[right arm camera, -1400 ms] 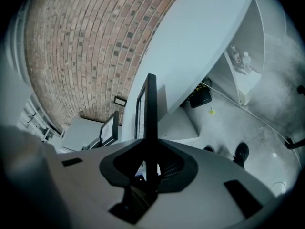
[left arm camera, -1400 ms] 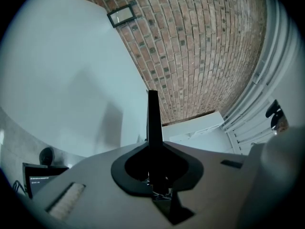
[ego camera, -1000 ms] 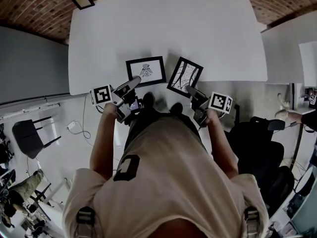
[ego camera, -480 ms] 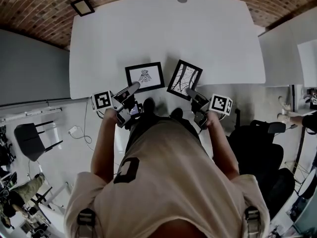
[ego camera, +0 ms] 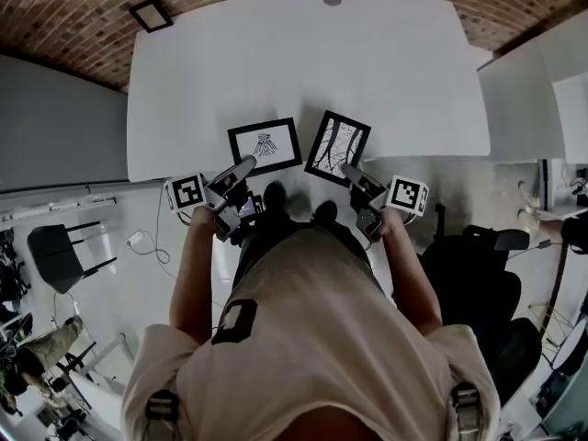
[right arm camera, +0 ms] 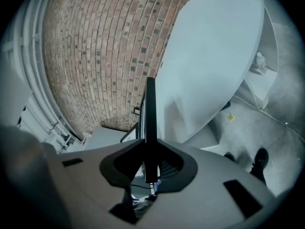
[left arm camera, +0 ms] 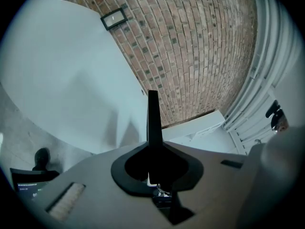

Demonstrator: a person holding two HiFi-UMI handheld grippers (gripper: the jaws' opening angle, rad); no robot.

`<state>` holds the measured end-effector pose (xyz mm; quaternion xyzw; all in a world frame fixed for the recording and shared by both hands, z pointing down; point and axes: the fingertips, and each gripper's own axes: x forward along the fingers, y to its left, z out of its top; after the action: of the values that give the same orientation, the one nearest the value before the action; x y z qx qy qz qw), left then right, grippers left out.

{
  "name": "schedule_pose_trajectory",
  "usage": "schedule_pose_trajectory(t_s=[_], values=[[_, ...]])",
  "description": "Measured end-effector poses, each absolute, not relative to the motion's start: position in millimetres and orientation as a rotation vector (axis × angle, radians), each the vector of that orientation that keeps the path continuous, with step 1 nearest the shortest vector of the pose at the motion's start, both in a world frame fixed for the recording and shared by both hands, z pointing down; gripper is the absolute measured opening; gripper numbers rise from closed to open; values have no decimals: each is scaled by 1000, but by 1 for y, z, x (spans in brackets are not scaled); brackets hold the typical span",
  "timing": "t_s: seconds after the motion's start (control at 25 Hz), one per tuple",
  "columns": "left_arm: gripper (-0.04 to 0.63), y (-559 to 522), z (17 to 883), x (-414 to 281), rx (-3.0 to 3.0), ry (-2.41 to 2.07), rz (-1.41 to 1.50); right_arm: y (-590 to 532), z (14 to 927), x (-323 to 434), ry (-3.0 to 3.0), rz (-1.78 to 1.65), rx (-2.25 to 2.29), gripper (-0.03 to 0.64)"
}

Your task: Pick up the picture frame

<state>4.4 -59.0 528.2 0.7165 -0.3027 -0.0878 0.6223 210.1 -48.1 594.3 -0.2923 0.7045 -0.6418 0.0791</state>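
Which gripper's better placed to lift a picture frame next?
Right. The right gripper appears clamped on the near edge of the tilted frame; the left gripper is shut, empty, beside the flat frame.

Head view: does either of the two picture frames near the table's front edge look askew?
Yes. The right picture frame is turned at a clear slant to the table edge, while the left picture frame lies almost square to it. The right gripper is shut on the slanted frame's near corner.
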Motion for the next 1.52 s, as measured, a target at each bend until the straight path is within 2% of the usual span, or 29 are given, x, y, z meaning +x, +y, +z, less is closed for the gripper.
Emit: schedule_pose_trajectory(t_s=[0.48, 1.0, 1.28, 1.52], values=[[31, -25, 530, -25, 1584, -829, -260, -58, 582, 207, 2245, -1875, -813, 64], [31, -16, 519, -91, 1638, -777, -354, -48, 532, 144, 2126, -1809, -726, 61], [31, 34, 520, -181, 1676, -749, -397, 0, 512, 58, 2123, -1747, -723, 60], [31, 33, 512, -179, 1680, -718, -401, 0, 497, 52, 2149, -1724, -722, 58]])
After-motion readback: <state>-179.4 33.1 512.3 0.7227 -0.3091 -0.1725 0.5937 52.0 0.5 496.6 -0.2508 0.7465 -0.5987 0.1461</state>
